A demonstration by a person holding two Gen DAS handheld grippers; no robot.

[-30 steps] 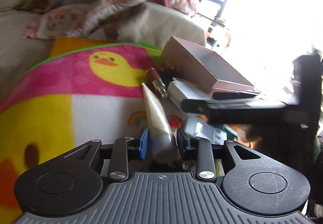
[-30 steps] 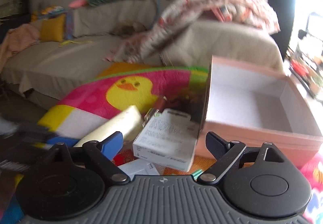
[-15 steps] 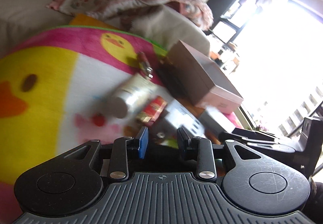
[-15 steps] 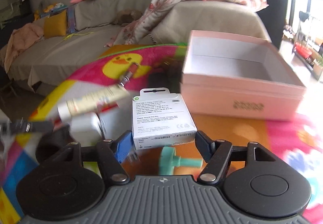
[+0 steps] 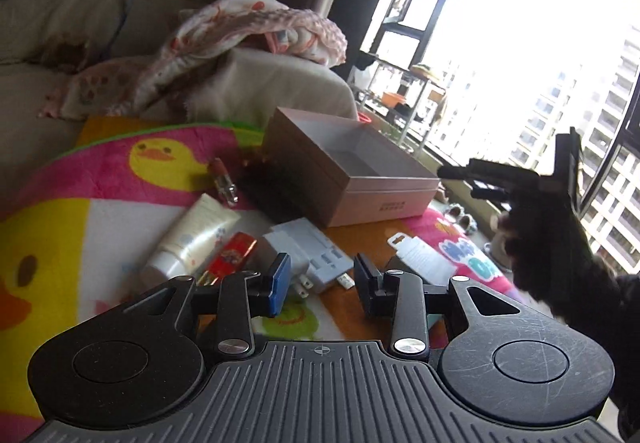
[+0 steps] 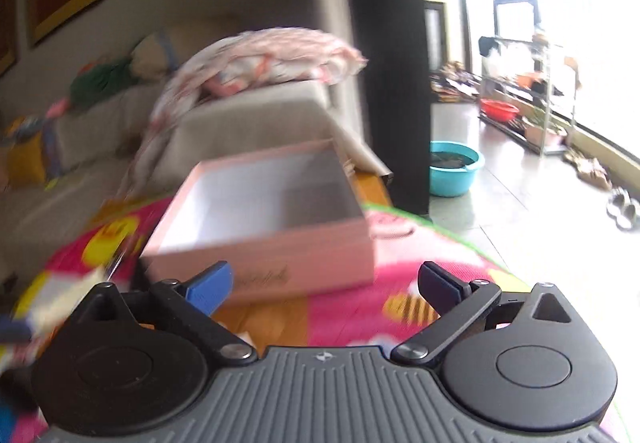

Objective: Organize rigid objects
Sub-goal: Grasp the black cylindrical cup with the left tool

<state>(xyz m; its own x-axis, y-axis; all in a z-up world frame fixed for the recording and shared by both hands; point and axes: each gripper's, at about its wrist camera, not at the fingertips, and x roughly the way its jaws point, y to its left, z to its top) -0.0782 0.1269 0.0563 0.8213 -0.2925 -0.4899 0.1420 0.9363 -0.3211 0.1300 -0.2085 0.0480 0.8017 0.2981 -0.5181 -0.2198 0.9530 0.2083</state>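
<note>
An open, empty pink box (image 5: 352,179) stands on a bright duck-print mat (image 5: 120,171); it also shows in the right wrist view (image 6: 264,219). In front of it lie a cream tube (image 5: 192,235), a red packet (image 5: 230,251), a small glass bottle (image 5: 222,179), a white plug adapter (image 5: 304,251) and a white carded package (image 5: 420,255). My left gripper (image 5: 320,283) is open and empty, above the adapter. My right gripper (image 6: 324,283) is wide open and empty, just before the box; it shows in the left wrist view (image 5: 476,179) as a dark shape at right.
A beige sofa (image 5: 48,43) with a floral blanket (image 5: 248,23) stands behind the mat. At right are a bright window, a shelf rack (image 6: 532,91), a teal basin (image 6: 454,167) and a dark pillar (image 6: 392,63). The right wrist view is motion-blurred.
My left gripper let go of the cream tube, which now lies on the mat, and pulled back and up. My right gripper rose and swung right from the white package toward the box.
</note>
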